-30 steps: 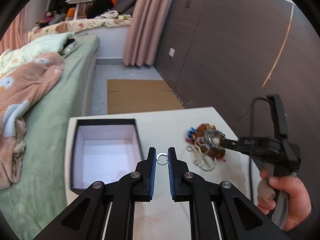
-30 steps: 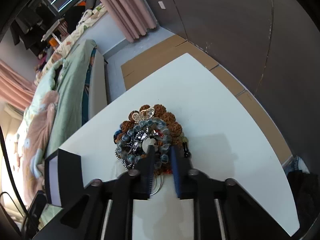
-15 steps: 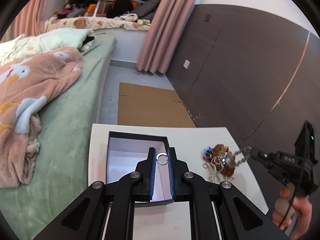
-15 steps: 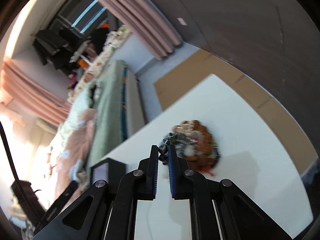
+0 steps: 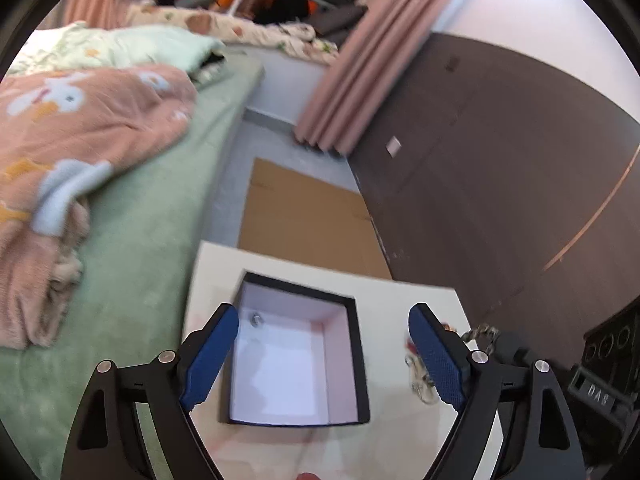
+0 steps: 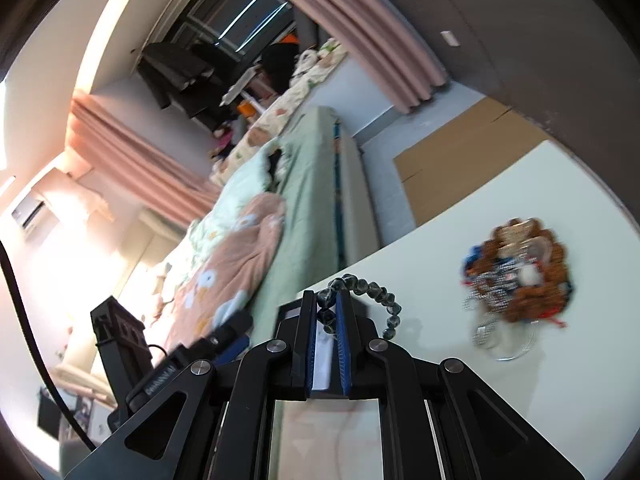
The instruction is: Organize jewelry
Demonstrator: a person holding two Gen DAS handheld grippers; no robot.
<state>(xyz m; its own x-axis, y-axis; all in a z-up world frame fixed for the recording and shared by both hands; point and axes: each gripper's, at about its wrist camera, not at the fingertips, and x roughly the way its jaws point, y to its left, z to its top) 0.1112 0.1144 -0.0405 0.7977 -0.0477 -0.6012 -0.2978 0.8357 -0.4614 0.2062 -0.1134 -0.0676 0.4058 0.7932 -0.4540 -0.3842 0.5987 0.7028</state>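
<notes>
- Two grippers share the job, and the box [image 5: 352,360] is the landmark: the left gripper [image 5: 324,356] hangs directly above its open top, fingers [image 5: 212,352] spread wide with nothing between them.
- Its jaws have just been opening; the small silver ring [image 5: 254,319] they pinched a second ago now lies inside the box, against the far-left corner of the pale lining.
- Half a second ago that ring sat gripped over the box's near part; a second ago it was held over the bare bench [image 5: 400,292] just right of the box.
- Right of the box, the right gripper [image 6: 327,320] is clenched on a dark beaded bracelet [image 6: 372,292], which arcs out to the right of its tips; the loop's long axis runs roughly across the fingers.
- From the right wrist view the box lies straight ahead and below the fingers, mostly hidden behind them, so the coming move seems to be a short carry forward and a release.
- A second ago those fingers were down in the jewelry pile [image 6: 520,272]; now the pile sits well off to the right of the box, and the bracelet is clear of it.
- Judged from this, the right hand is the one nearer to the next drop, and the left must clear the opening first.
</notes>
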